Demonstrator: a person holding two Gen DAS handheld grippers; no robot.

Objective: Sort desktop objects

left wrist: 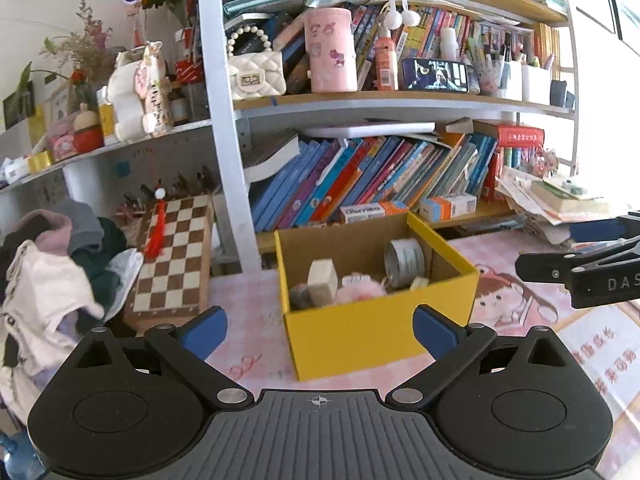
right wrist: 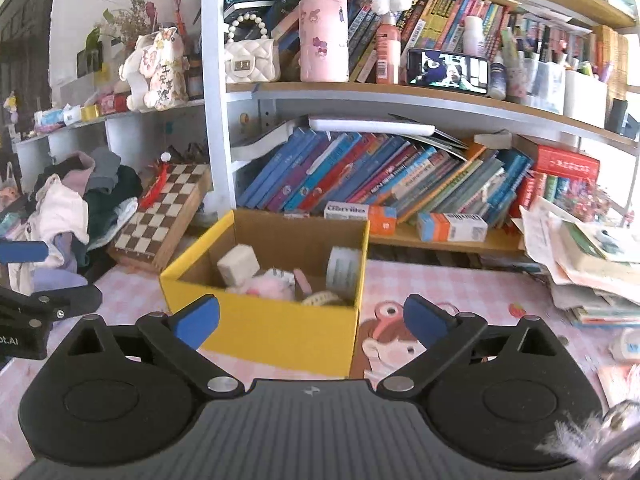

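The open yellow cardboard box [left wrist: 380, 332] stands on the pink printed desk mat [left wrist: 248, 320], just in front of the lower bookshelf. Inside it lie a pale wooden block [left wrist: 323, 282], a roll of grey tape [left wrist: 404, 263], a fluffy pink toy [left wrist: 360, 290] and, as the right wrist view shows, a smaller pale tape roll [right wrist: 320, 299] near the front wall. A dark round thing beside the block in the left wrist view is too dim to name.

Both tools hover short of the box, holding nothing: the left gripper [left wrist: 320, 332] has its blue-padded fingers spread wide apart, and the right gripper [right wrist: 312, 322] stands equally wide, empty.

Judging by this, much of the sorting looks done: 4 or more small things already lie in the box and the mat around it is mostly bare. A small white object [right wrist: 628, 344] sits at the mat's right edge, cut off by the fisheye rim; whether it belongs to the task cannot be told. Something feathery [right wrist: 580, 440] at the lower right corner is blurred. The box's front wall hides its floor.
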